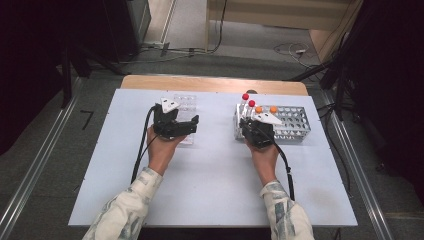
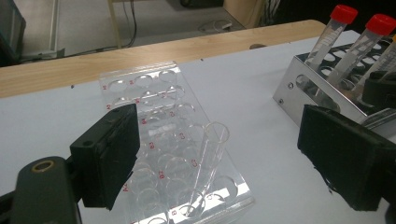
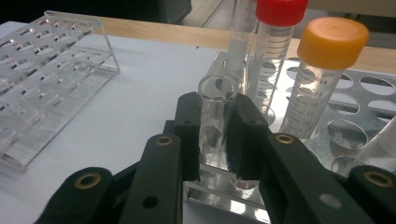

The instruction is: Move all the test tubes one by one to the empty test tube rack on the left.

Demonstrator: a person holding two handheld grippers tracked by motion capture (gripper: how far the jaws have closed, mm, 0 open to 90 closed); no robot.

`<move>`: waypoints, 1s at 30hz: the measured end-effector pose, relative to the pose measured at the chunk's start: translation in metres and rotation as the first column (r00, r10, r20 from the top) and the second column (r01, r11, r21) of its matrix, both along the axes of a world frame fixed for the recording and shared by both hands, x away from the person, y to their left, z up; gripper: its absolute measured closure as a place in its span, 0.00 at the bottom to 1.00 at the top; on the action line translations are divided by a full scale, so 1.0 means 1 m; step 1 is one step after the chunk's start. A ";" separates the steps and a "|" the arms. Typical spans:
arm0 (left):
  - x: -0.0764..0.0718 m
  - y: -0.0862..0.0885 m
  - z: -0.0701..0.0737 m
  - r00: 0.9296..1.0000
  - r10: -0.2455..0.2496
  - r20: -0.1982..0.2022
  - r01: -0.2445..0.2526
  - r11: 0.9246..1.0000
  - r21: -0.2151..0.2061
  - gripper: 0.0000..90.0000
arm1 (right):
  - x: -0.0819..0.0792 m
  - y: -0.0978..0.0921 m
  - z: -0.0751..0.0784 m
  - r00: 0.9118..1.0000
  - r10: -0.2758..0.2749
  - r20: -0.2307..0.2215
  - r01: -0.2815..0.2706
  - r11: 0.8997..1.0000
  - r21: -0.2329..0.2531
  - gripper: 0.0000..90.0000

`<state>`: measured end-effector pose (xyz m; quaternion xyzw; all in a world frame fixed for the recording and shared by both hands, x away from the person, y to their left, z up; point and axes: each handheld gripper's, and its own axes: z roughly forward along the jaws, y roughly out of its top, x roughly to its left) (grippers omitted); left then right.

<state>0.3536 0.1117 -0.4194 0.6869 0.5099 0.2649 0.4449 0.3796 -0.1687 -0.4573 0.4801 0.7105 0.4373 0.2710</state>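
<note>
My right gripper (image 3: 217, 105) is shut on a clear uncapped tube (image 3: 217, 93) at the near left corner of the metal rack (image 3: 373, 116); my jaws hide the tube's lower end. Right behind it stand a red-capped tube (image 3: 280, 11) and an orange-capped tube (image 3: 332, 42). My left gripper (image 2: 219, 116) is wide open above the clear acrylic rack (image 2: 144, 84), where one uncapped tube (image 2: 209, 154) leans in a near hole. From above, the left gripper (image 1: 177, 117) is over the acrylic rack (image 1: 186, 102) and the right gripper (image 1: 252, 124) is at the metal rack (image 1: 295, 122).
The metal rack holds two red-capped tubes (image 1: 245, 96) and two orange-capped tubes (image 1: 273, 108) along its left part. Both racks stand on a white board (image 1: 210, 175) over a wooden table (image 1: 210, 82). Cables trail back from both grippers along the person's forearms.
</note>
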 end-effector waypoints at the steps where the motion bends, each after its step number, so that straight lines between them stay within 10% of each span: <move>1: 0.000 0.000 0.000 1.000 -0.001 0.001 0.001 1.000 0.001 0.15 | 0.000 0.000 0.001 1.000 0.001 0.005 -0.001 1.000 0.000 0.81; 19: 0.000 0.003 0.003 1.000 0.014 0.009 -0.014 1.000 -0.008 0.16 | -0.020 -0.003 0.063 0.993 0.039 0.110 -0.043 0.998 0.037 0.81; 30: -0.001 0.005 0.004 1.000 0.014 0.010 -0.014 1.000 -0.025 0.16 | -0.029 0.029 0.050 0.987 0.134 0.087 -0.137 0.990 0.033 0.81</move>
